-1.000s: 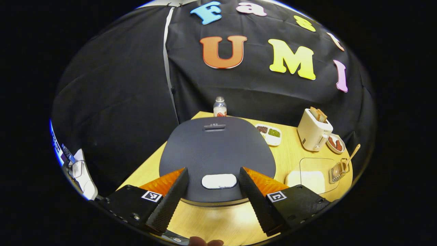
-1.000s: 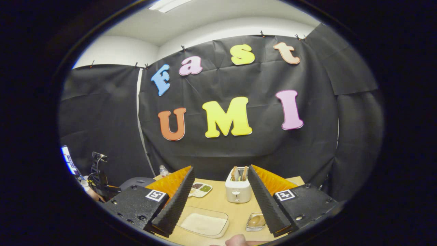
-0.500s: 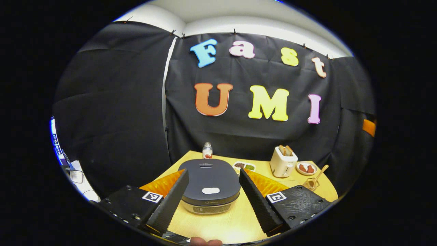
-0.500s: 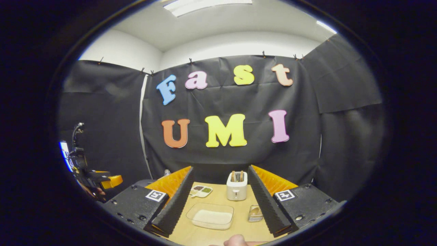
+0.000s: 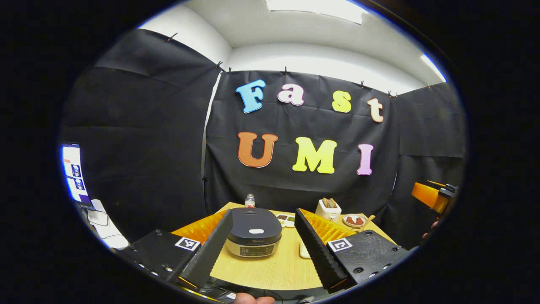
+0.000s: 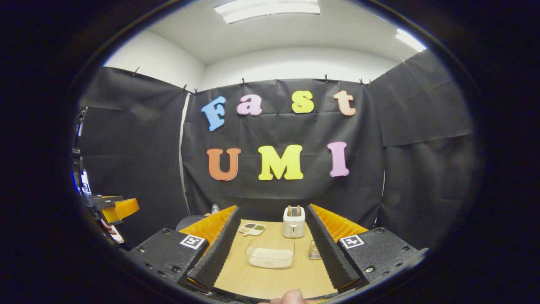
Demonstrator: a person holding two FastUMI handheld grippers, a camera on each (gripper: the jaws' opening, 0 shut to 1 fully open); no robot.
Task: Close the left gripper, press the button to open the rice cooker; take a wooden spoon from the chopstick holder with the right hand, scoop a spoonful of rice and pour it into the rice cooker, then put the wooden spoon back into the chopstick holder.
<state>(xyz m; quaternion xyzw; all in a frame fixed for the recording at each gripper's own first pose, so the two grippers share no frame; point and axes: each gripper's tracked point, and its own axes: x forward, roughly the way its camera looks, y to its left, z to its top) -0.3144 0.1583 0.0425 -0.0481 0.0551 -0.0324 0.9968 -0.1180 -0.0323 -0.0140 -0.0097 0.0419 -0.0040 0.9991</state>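
Note:
The dark rice cooker (image 5: 253, 236) stands on the wooden table (image 5: 274, 270) with its lid down and a white button (image 5: 256, 231) on top. My left gripper (image 5: 262, 214) hovers well back from it, open and holding nothing. A wooden spoon (image 5: 368, 220) leans at the table's far right. In the right gripper view a clear box of rice (image 6: 271, 254) lies ahead, and the chopstick holder (image 6: 314, 250) is half hidden behind one finger. My right gripper (image 6: 273, 209) is open and holds nothing, back from the table edge. Each gripper shows far off in the other's view, the right gripper (image 5: 430, 196) and the left gripper (image 6: 116, 209).
A white toaster (image 6: 293, 221) with bread stands at the back of the table. Near it are a divided dish (image 6: 252, 228), a small bottle (image 5: 249, 200) and a plate of red food (image 5: 353, 220). A lit screen (image 5: 72, 173) sits off the table's left.
Both grippers have drawn back and up from the table, so the rice cooker and the rice box look smaller. Both stay open.

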